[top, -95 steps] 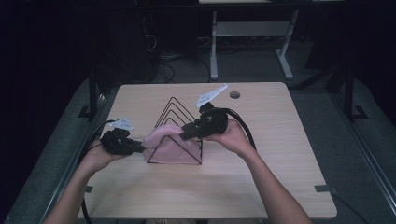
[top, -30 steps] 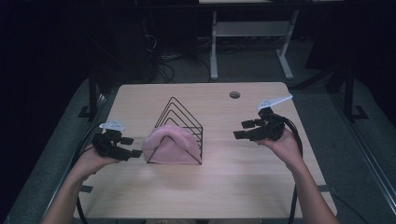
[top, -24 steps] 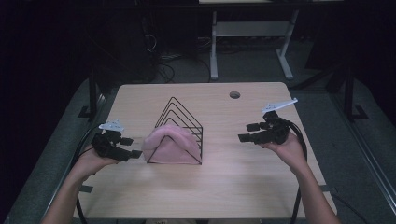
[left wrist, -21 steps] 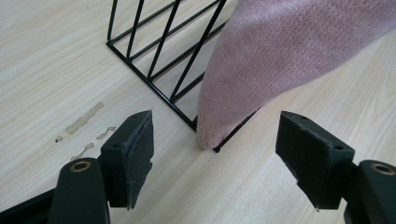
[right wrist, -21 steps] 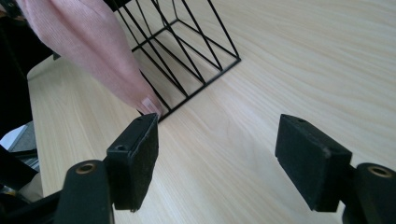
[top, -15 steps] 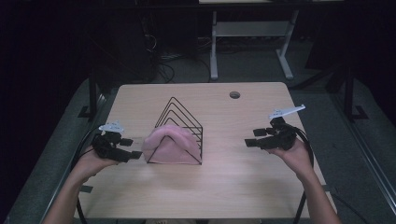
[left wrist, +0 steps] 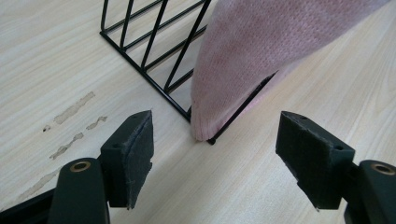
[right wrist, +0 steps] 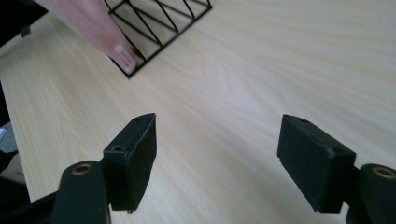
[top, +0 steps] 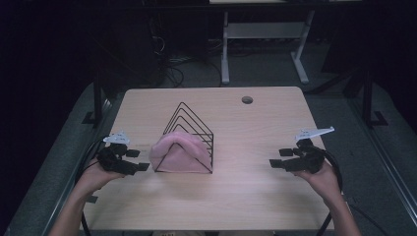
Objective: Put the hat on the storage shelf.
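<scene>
A pink knitted cloth (top: 177, 152) hangs draped over the front of a black wire triangular rack (top: 191, 129) on the wooden table (top: 246, 196). My left gripper (top: 135, 160) rests open just left of the rack, its jaws spread wide. In the left gripper view the cloth (left wrist: 261, 51) covers the rack's near corner (left wrist: 159, 79), a short way ahead of that gripper (left wrist: 217, 163). My right gripper (top: 278, 158) is open near the table's right edge, well apart from the rack. In the right gripper view that gripper (right wrist: 219, 158) points over bare wood, with the rack (right wrist: 159, 23) and cloth (right wrist: 100, 28) far ahead.
A round cable hole (top: 247, 100) sits at the table's back right. White desk legs (top: 226, 54) and cables stand on the dark floor behind. Pale scuff marks (left wrist: 70, 109) streak the wood left of the rack.
My right gripper let go of the cloth at the rack and moved right and toward the table's near right edge. The left gripper stayed beside the rack.
</scene>
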The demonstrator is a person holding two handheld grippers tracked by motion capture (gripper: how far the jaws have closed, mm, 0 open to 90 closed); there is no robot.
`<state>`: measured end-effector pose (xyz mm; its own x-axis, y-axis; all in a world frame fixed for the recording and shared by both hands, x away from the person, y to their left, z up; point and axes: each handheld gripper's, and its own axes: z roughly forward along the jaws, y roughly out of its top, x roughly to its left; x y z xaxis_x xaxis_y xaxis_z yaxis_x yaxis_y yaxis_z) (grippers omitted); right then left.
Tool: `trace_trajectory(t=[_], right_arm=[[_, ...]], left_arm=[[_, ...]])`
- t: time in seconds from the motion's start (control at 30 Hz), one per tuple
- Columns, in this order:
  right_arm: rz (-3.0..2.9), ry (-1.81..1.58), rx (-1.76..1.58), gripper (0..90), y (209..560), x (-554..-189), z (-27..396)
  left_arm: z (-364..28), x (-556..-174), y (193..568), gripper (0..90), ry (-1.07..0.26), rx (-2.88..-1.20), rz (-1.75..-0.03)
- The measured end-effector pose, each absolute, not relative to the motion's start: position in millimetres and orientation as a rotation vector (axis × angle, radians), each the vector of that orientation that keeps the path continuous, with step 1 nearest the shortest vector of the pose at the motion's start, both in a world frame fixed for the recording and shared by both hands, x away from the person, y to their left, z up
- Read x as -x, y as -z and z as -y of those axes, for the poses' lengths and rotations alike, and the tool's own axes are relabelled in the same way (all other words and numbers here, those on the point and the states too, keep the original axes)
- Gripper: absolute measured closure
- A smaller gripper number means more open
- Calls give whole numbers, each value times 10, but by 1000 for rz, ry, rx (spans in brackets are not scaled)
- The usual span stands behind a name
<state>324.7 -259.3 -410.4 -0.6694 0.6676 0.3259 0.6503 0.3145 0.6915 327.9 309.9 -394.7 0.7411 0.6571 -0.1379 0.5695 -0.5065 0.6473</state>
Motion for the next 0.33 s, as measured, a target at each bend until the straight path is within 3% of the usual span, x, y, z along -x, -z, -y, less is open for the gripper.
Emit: trace_trajectory(t=[0.33], right_arm=[[-2510, -1280, -1283, 273, 4195, -2955, 2654]], left_arm=[[-3119, -3187, 3974, 279, -187, -2189, -932]])
